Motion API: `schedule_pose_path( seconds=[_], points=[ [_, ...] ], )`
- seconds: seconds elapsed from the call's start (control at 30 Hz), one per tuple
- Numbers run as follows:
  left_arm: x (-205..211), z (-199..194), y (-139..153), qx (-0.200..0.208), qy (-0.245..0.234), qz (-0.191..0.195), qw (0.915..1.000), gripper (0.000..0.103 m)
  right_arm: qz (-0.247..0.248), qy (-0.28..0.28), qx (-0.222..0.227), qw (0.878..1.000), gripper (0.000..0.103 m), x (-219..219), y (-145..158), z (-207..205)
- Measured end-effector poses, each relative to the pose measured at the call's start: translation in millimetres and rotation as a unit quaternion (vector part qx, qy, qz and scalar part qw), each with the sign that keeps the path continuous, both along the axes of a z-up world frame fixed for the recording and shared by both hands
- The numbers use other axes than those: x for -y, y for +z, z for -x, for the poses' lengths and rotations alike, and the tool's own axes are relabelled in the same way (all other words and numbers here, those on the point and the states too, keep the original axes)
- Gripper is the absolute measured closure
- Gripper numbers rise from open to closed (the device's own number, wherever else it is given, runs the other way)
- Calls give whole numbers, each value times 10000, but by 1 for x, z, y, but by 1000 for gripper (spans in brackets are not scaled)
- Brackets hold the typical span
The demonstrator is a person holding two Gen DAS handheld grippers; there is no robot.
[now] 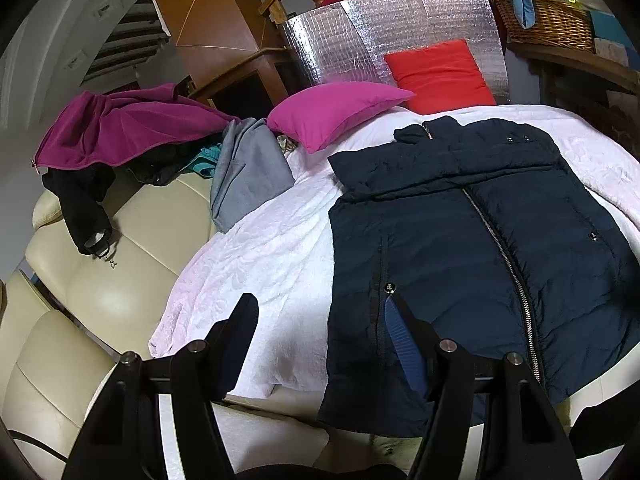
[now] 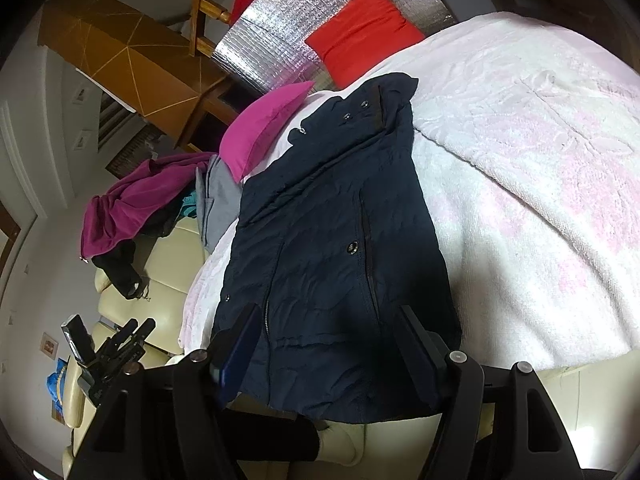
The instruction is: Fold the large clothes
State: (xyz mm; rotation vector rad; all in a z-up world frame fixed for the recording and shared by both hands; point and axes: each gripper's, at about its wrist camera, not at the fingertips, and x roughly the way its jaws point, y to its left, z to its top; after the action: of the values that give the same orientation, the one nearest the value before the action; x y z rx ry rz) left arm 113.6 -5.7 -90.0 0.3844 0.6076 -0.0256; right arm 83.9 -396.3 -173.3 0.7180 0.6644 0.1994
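Navy jacket (image 1: pixel 460 240) lies spread flat, front up and zipped, on the white blanket (image 1: pixel 260 248) that covers the cream sofa (image 1: pixel 100 292), its collar toward the pink cushion (image 1: pixel 336 112) and the red cushion (image 1: pixel 440 76), its hem hanging a little over the near edge. Both sleeves look already turned in across the chest, so the body reads as a tidy rectangle; by my judgement the step in hand is the fold of the body itself, not yet begun. Left gripper (image 1: pixel 320 320) hovers over the near left part of the hem with its fingers released, nothing between them, one finger over the blanket and the other over the jacket. Right gripper (image 2: pixel 328 332) hangs above the hem on the other side, fingers likewise spread and empty. Next move probably calls for both to drop to the hem corners, pinch the cloth through all its layers, and carry the hem up toward the collar evenly. Puffy fabric may slip or bunch if only the top layer is caught. More clothes (image 1: pixel 132 128) wait in a heap at the far left end of the sofa.
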Motion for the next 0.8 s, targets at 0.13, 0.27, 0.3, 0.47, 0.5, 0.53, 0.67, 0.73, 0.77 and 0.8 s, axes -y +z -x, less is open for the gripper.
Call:
schedule_pose_path(
  seconds=[0.13, 0.27, 0.3, 0.47, 0.5, 0.53, 0.67, 0.73, 0.77, 0.8],
  points=[
    [1, 2, 0, -3, -22, -14, 10000, 36, 0, 13, -12, 10000, 31, 1, -1, -1],
    [2, 4, 1, 7, -31, -14, 10000, 36, 4, 22, -12, 10000, 31, 2, -1, -1],
    [2, 4, 1, 12, -30, -15, 10000, 36, 7, 25, -11, 10000, 31, 2, -1, -1],
    [2, 4, 2, -23, -36, -19, 10000, 36, 29, 28, -35, 10000, 31, 2, -1, -2],
    [2, 3, 1, -64, -41, -24, 10000, 36, 33, 15, -52, 10000, 31, 3, -1, -2],
    [2, 1, -1, -120, -41, -24, 9999, 34, 36, 5, -74, 10000, 31, 3, -2, -2],
    [-11, -25, -21, -1015, 104, 235, 9945, 29, 81, -143, -326, 9993, 31, 7, -9, -5],
    [-23, -39, -34, -1524, 254, 512, 9867, 29, 101, -229, -492, 9985, 31, 10, -14, -6],
    [-32, -49, -41, -1798, 383, 681, 9806, 29, 109, -264, -571, 9980, 31, 12, -17, -7],
    [-42, -57, -48, -2007, 552, 778, 9750, 29, 108, -314, -668, 9972, 31, 14, -21, -9]
  ],
)
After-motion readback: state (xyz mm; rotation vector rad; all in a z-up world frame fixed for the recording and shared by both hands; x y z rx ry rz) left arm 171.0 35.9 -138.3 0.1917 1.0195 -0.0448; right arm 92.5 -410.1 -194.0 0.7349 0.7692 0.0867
